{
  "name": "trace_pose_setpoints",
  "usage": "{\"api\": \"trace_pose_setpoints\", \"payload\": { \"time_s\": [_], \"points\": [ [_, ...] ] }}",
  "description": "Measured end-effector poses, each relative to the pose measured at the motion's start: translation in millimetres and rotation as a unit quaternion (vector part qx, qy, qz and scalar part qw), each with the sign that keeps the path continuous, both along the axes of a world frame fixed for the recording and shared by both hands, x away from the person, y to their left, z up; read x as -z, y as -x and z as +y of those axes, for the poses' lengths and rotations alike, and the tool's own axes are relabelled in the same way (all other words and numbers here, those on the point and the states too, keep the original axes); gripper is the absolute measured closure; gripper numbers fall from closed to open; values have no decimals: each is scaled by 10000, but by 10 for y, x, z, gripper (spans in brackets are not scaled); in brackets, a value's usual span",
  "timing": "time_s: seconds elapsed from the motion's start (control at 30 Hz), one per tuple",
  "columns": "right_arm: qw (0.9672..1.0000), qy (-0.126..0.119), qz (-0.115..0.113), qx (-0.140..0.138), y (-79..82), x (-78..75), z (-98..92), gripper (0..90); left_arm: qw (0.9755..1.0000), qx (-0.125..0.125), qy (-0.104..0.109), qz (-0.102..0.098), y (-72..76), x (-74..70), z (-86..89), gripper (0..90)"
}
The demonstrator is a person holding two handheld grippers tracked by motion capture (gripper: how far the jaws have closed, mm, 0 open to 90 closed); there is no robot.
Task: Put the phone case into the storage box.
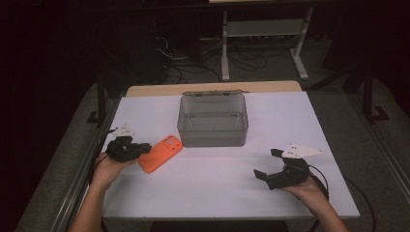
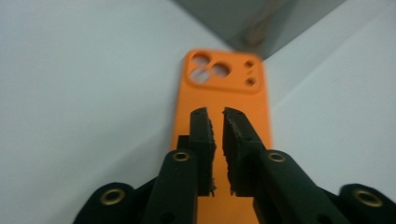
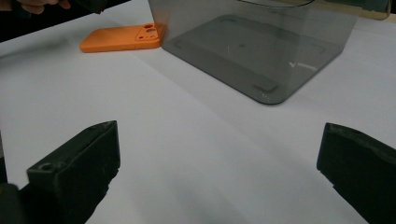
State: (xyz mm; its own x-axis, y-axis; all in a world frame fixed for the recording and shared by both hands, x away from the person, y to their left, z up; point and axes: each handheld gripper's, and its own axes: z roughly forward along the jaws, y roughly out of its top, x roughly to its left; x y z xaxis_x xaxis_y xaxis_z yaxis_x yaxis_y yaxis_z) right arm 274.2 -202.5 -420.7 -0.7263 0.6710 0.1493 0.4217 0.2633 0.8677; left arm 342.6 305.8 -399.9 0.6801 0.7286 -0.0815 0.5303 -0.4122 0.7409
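The orange phone case (image 2: pixel 224 93) lies flat on the white worktop (image 1: pixel 217 193), camera cut-outs up, straight ahead of and partly under your left gripper (image 2: pixel 215 114), whose tips hang over the case's middle with the cut-out end pointing away from you. In the high view the case (image 1: pixel 162 153) sits just right of your left gripper (image 1: pixel 145 147), and its far end comes close to the front left corner of the grey translucent box (image 1: pixel 212 121), which stands open-topped near the back of the worktop. Nothing lies between the gripper and the case. Your left gripper's jaws stand only a narrow slit apart, nothing is between them, and whether they touch the case's surface I cannot tell. Your right gripper (image 1: pixel 270 164) rests well apart at the right of the worktop, its jaws spread wide and holding nothing; its own view looks across bare worktop toward the box (image 3: pixel 261 51) and the case (image 3: pixel 121 38) beyond
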Motion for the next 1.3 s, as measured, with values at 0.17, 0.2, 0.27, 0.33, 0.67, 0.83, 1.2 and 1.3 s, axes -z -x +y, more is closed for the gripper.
{"api": "trace_pose_setpoints", "payload": {
  "time_s": [0.17, 0.2, 0.27, 0.33, 0.67, 0.83, 1.2, 1.3],
  "points": [
    [10000, 22, -7, -27, 2, 4, 7, 0, 9994, 82, 265, -230, 155, -24, -135, 633],
    [10000, 29, -12, -26, 1, 5, 8, 0, 9992, 95, 287, -263, 185, -24, -164, 601],
    [10000, 27, -7, -20, 1, 3, 5, 0, 9988, 178, 316, -327, 245, -19, -219, 527],
    [10000, 19, -11, -15, 1, 3, 5, 0, 9982, 219, 403, -391, 297, -18, -259, 488],
    [10000, 12, -13, -32, 2, 12, 19, 0, 9935, 536, 791, -616, 506, 69, -417, 212],
    [10000, 28, -43, -66, 5, 16, 21, 0, 9913, 698, 872, -698, 560, 124, -499, 94],
    [9997, 69, -41, -213, 40, 113, 0, 0, 9914, 828, 770, -660, 563, 189, -511, 0],
    [9997, 61, -77, -236, 41, 113, 6, 0, 9910, 903, 737, -656, 557, 196, -508, 0]
  ]
}}
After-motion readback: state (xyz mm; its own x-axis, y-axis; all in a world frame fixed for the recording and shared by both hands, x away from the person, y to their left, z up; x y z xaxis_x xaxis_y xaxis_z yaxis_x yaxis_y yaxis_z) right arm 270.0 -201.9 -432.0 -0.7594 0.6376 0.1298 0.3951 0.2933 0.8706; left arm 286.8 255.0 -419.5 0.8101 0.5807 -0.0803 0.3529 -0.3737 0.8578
